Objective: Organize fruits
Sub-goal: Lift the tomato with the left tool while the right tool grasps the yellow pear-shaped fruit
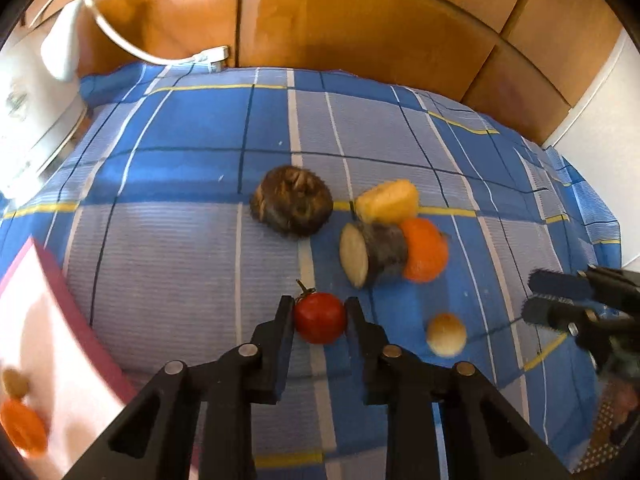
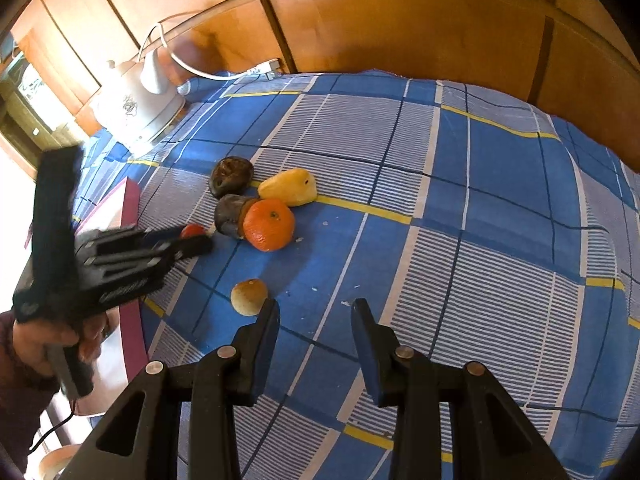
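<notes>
The left gripper (image 1: 320, 312) held a red tomato (image 1: 320, 317) between its 2 fingers, both pressed against the fruit's sides, near the left edge of the blue checked tablecloth (image 1: 192, 240). In the right wrist view the same gripper (image 2: 196, 240) reached in from the left, with the tomato (image 2: 193, 231) only partly showing past its fingers.

The right gripper (image 2: 315, 312) hovered with its fingers spread wide and nothing between them. A small tan fruit (image 2: 249, 296) lay just beside its left fingertip; I could not tell whether they touched.

A pink-rimmed tray (image 1: 72, 328) sat at the cloth's left edge. It held 2 pieces near its near end, an orange fruit (image 1: 23, 426) and a small brownish one (image 1: 15, 383), both blurred.

Toward the middle of the cloth 4 items clustered: a dark brown rough fruit (image 1: 292, 206), a yellow fruit (image 1: 387, 201), an orange (image 1: 426, 250) and a dark cut piece (image 1: 374, 254) with a pale face, touching the orange.

A white kettle (image 2: 138, 114) stood at the far left corner.
</notes>
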A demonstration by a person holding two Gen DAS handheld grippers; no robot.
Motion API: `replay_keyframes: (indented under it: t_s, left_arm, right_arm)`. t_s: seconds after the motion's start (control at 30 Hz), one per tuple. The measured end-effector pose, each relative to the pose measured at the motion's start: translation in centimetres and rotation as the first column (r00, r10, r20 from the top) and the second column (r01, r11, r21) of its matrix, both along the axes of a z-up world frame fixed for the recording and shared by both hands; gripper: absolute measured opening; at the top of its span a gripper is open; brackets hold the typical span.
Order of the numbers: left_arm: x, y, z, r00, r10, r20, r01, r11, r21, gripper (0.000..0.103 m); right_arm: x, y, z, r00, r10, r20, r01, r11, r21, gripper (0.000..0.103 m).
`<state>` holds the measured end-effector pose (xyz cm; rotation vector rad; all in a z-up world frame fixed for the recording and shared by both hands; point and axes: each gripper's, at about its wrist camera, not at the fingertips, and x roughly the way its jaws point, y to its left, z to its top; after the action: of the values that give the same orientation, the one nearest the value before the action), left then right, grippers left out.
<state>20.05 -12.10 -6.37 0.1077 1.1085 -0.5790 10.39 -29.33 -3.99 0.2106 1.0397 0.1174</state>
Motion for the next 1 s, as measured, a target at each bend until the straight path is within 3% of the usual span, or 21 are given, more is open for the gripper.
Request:
replay_keyframes:
  t_s: [0.3, 0.57, 0.67, 0.73, 0.93, 1.0]
  left_arm:
    - [-3.8, 3.3, 3.2, 0.998, 0.028, 0.058, -0.025, 0.998, -0.058, 0.025]
    - [-7.4, 3.6, 5.6, 0.987, 0.018, 0.16, -0.007, 0.998, -0.065, 0.025]
    - [-8.8, 3.5, 6.1, 0.983, 0.01, 0.183, 0.004, 0.997, -0.078, 0.025]
    - [-9.5, 3.5, 6.4, 0.982, 0.008, 0.188, 0.009, 0.996, -0.09, 0.025]
    - [-10.8, 3.8, 6.9, 0.981, 0.02, 0.191, 0.003, 0.992, -0.122, 0.025]
    - [-10.9, 4.0, 7.0, 0.981, 0.031, 0.191, -0.005, 0.991, -0.132, 0.025]
  right_arm:
    - [0.4, -0.9, -1.8, 0.998, -0.041, -0.047, 0.044, 0.997, 0.069, 0.037]
    - [3.9, -0.6, -0.2, 0.996, -0.088, -0.02, 0.09, 0.988, 0.123, 0.037]
    - [6.5, 0.0, 0.1, 0.996, -0.086, -0.02, 0.088, 0.986, 0.143, 0.046]
    - [8.1, 0.5, 0.0, 0.996, -0.085, -0.027, 0.087, 0.987, 0.138, 0.051]
    - [12.0, 2.2, -1.8, 0.99, -0.101, -0.094, 0.106, 0.993, 0.043, 0.051]
    - [12.5, 2.6, -2.3, 0.989, -0.086, -0.118, 0.093, 0.994, 0.053, 0.053]
